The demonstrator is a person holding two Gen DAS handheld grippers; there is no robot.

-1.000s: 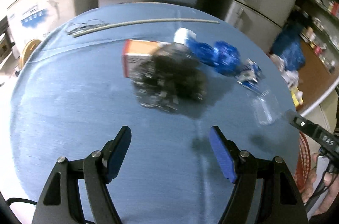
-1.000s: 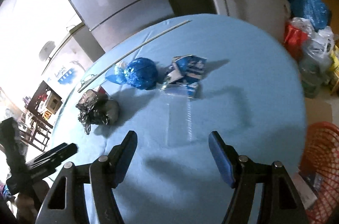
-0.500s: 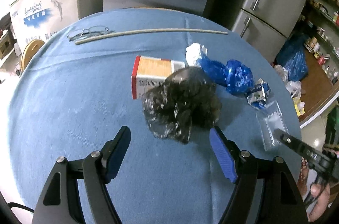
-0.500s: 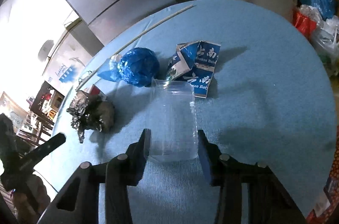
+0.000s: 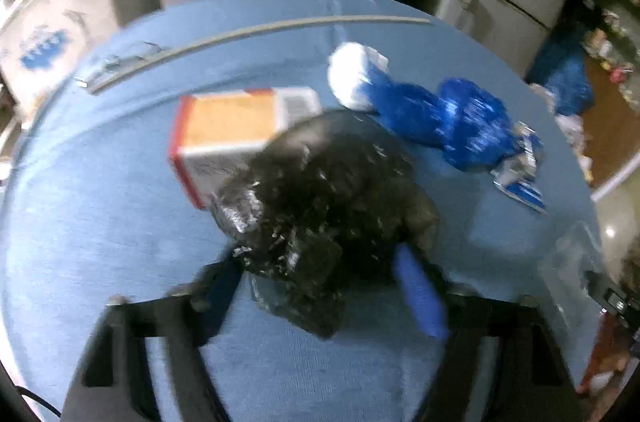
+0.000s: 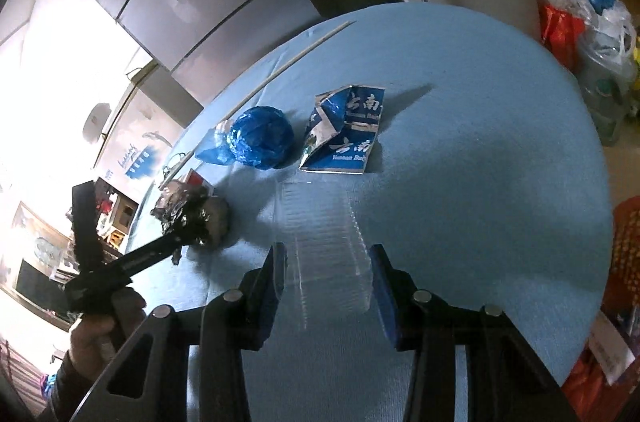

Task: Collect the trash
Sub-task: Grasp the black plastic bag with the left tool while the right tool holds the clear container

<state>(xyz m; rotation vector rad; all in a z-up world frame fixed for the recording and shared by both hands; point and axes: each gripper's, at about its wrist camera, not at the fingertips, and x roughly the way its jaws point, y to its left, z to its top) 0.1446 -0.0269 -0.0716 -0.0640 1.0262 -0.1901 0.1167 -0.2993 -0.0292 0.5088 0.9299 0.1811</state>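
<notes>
Round blue tabletop [image 6: 480, 150] carries five trash items, one of each. One crumpled black foil wad [image 5: 324, 206], frame center in the left wrist view, sits between the fingers of the left gripper [image 5: 320, 286]; the fingers are close against its sides, but the view is blurred and I cannot tell whether they press it. One orange-and-red carton [image 5: 228, 138] lies just behind the wad, upper left of it. One knotted blue plastic bag [image 6: 256, 138], left of center in the right wrist view. One crushed blue printed carton [image 6: 344, 130] just beside the bag, to its right. One clear plastic tray [image 6: 324, 242], lower center, lies between the fingers of the right gripper [image 6: 326, 282]; fingers half closed, at the tray's sides, contact uncertain. One thin pale stick [image 6: 296, 58] lies along the far tabletop edge.
</notes>
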